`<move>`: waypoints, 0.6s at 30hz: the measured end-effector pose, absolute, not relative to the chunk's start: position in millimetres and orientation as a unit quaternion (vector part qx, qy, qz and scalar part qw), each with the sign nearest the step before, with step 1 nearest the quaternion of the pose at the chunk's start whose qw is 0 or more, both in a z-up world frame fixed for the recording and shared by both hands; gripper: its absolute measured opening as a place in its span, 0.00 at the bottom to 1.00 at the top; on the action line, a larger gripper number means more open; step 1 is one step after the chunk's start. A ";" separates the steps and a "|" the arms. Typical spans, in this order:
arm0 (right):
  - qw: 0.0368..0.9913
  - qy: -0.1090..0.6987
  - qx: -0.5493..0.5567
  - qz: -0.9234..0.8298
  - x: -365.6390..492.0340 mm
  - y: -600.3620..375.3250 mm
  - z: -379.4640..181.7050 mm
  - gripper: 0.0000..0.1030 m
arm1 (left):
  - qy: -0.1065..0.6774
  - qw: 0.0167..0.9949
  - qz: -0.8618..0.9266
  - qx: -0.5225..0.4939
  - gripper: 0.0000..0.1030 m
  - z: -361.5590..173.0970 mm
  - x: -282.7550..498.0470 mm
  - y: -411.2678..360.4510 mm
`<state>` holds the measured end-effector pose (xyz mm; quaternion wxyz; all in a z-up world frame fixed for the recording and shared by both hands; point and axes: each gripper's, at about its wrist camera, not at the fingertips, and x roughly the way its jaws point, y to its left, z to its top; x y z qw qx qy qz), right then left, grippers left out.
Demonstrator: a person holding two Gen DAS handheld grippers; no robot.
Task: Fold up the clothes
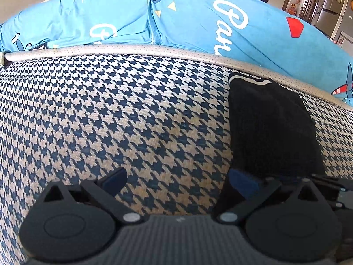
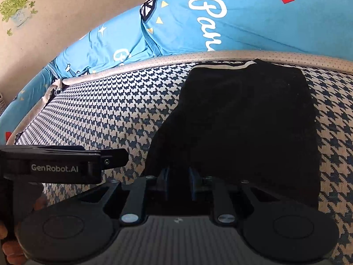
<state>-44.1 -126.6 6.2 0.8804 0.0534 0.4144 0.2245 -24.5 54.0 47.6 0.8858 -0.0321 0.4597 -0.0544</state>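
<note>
A black garment (image 2: 247, 123) with a white stripe along its far edge lies folded on the houndstooth mat (image 2: 114, 114). It also shows in the left wrist view (image 1: 269, 128) at the right. My right gripper (image 2: 178, 176) is shut on the garment's near edge, blue pads pinching the cloth. My left gripper (image 1: 176, 181) is open and empty, low over the mat, just left of the garment; its right fingertip (image 1: 240, 183) is at the garment's near corner. The left gripper also shows in the right wrist view (image 2: 110, 156).
A blue printed bedsheet (image 1: 198, 22) covers the bed beyond the mat's beige piped edge (image 1: 132, 49). A wall with a plant sticker (image 2: 17, 8) is at the left. A fridge and doorway (image 1: 331, 6) stand far right.
</note>
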 end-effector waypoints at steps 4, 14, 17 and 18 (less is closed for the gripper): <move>0.885 0.407 0.031 0.222 -46.3 -121.9 5.5 0.22 | 0.460 0.886 -0.053 -0.033 1.00 47.3 -23.2 53.1; 0.894 0.402 0.052 0.194 -62.4 -140.1 25.8 0.43 | 0.454 0.889 -0.059 -0.022 1.00 51.3 -24.7 41.0; 0.900 0.392 0.074 0.178 -74.5 -153.7 36.2 0.46 | 0.448 0.892 -0.063 -0.002 1.00 52.0 -28.2 35.9; 0.902 0.388 0.080 0.172 -79.0 -157.9 39.2 0.46 | 0.446 0.893 -0.065 0.003 1.00 52.4 -29.6 35.0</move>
